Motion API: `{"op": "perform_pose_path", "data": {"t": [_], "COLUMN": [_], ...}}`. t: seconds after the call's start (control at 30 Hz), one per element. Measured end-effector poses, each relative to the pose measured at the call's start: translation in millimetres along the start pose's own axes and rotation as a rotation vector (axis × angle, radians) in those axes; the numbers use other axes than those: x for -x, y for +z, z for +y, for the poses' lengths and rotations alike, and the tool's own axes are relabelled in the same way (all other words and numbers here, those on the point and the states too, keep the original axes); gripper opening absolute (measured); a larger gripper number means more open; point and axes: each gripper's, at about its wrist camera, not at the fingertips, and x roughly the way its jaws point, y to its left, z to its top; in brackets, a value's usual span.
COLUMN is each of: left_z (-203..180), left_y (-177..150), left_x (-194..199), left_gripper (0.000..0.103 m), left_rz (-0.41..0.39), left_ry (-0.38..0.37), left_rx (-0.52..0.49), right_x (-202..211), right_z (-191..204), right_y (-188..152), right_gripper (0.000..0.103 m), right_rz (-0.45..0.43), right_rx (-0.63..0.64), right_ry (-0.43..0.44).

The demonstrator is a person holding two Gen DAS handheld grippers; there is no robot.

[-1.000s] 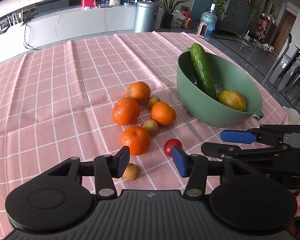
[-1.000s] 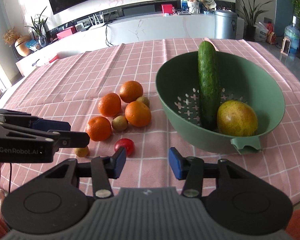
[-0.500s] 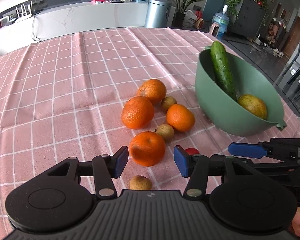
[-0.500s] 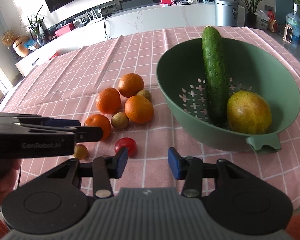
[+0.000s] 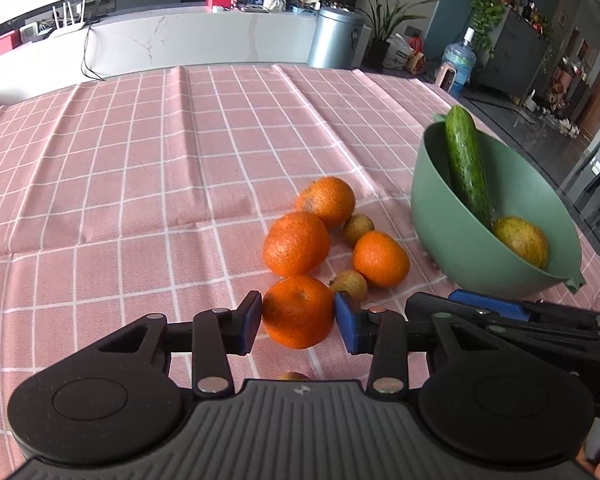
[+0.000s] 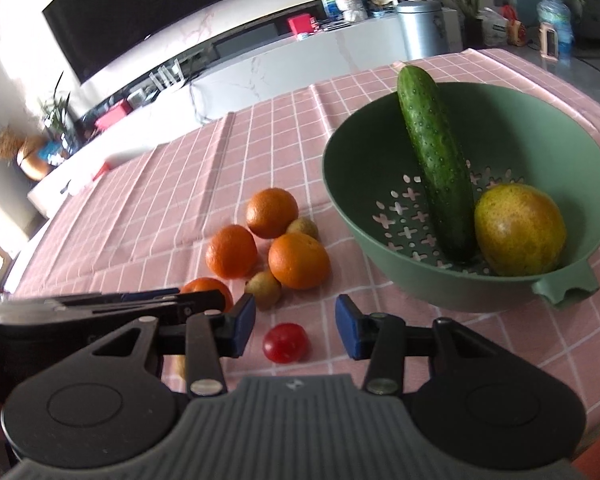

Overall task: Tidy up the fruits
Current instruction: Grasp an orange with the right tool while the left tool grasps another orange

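1. Now the left gripper has come forward over the last second; its blue pads stand spread on either side of the nearest orange, close to its skin but not yet pressing, so nothing is held.
2. Meanwhile the right gripper has tilted and closed in on the small red tomato; its jaws are wide apart with the tomato lying on the cloth between and just below them, untouched.
3. Both tools seem lined up for a pick; a squeeze on each looks like the next step, then a carry to the green bowl.
4. That bowl sits to the right on the pink checked tablecloth; it already holds a cucumber leaning on the rim and a yellow-green mango.
5. Still on the cloth are three more oranges bunched together, with small brownish fruits wedged among them; one brownish fruit touches or nearly touches the nearest orange.
6. In the way: the two grippers sit close side by side, so lifting together risks a knock; another small fruit peeks out under the left gripper's body.
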Motion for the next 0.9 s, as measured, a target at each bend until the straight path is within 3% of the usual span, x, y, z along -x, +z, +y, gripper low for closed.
{"op": "perform_pose_path", "data": {"t": [0.33, 0.53, 0.67, 0.9], "left_z": [6, 8, 11, 8], "left_y": [1, 0, 0, -1], "left_x": [-5, -9, -15, -16], "left_gripper": [0.045, 0.046, 0.053, 0.049], "left_rz": [-0.002, 0.007, 0.044, 0.032], "left_ry": [0.051, 0.045, 0.017, 0.017], "left_rx": [-0.008, 0.001, 0.021, 0.003], "right_x": [-19, -32, -39, -42], "right_z": [-4, -4, -6, -10], "right_y": [6, 12, 12, 12], "right_gripper": [0.042, 0.042, 0.042, 0.042], "right_rz": [-0.048, -0.048, -0.037, -0.024], "right_rx": [-0.226, -0.267, -0.285, -0.286], "right_ry": [-0.024, -0.037, -0.039, -0.030]}}
